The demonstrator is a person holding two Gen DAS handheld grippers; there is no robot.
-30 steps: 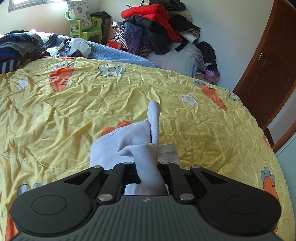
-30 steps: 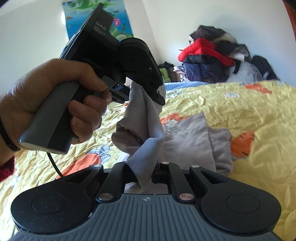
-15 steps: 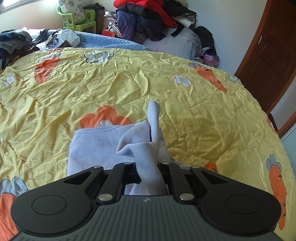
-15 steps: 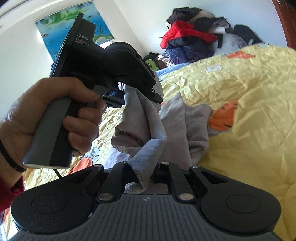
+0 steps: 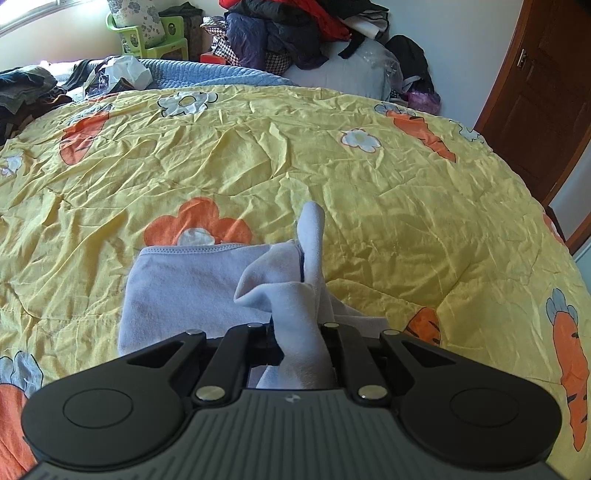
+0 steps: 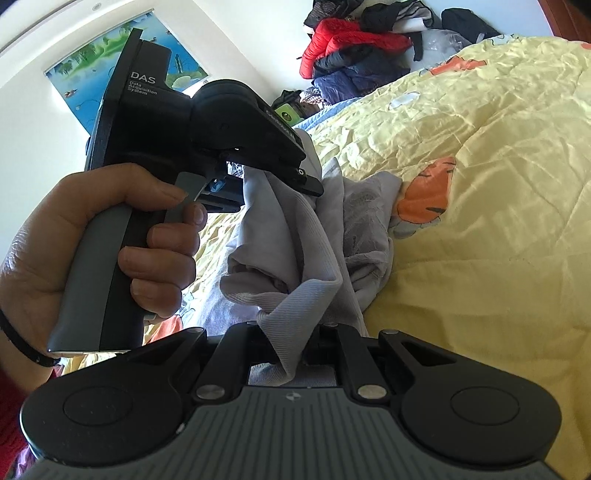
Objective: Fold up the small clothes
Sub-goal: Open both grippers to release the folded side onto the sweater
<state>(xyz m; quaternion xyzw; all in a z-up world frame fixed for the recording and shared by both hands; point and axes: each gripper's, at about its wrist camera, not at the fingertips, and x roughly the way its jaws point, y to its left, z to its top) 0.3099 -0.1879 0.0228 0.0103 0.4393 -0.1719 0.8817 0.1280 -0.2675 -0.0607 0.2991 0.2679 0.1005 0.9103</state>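
Note:
A pale lilac-grey small garment (image 5: 184,291) lies partly spread on the yellow carrot-print quilt (image 5: 295,155), hem edge toward the far side. My left gripper (image 5: 300,332) is shut on a bunched fold of it, and a twisted tip of cloth sticks up past the fingers. In the right wrist view my right gripper (image 6: 295,343) is shut on another ribbed corner of the same garment (image 6: 321,258). The left gripper (image 6: 308,181), held by a hand (image 6: 110,240), pinches the cloth just above and left. The rest of the fabric sags between the two onto the bed.
A heap of jackets and clothes (image 5: 295,33) is piled at the bed's far end, beside a green chair (image 5: 147,40). Dark clothes (image 5: 22,88) lie at the far left on a blue blanket (image 5: 207,74). A brown door (image 5: 535,110) stands right.
Both grippers have come down toward the quilt with the garment. More of the cloth now lies flat on the bed. The right wrist view has rolled, tilting the bed.

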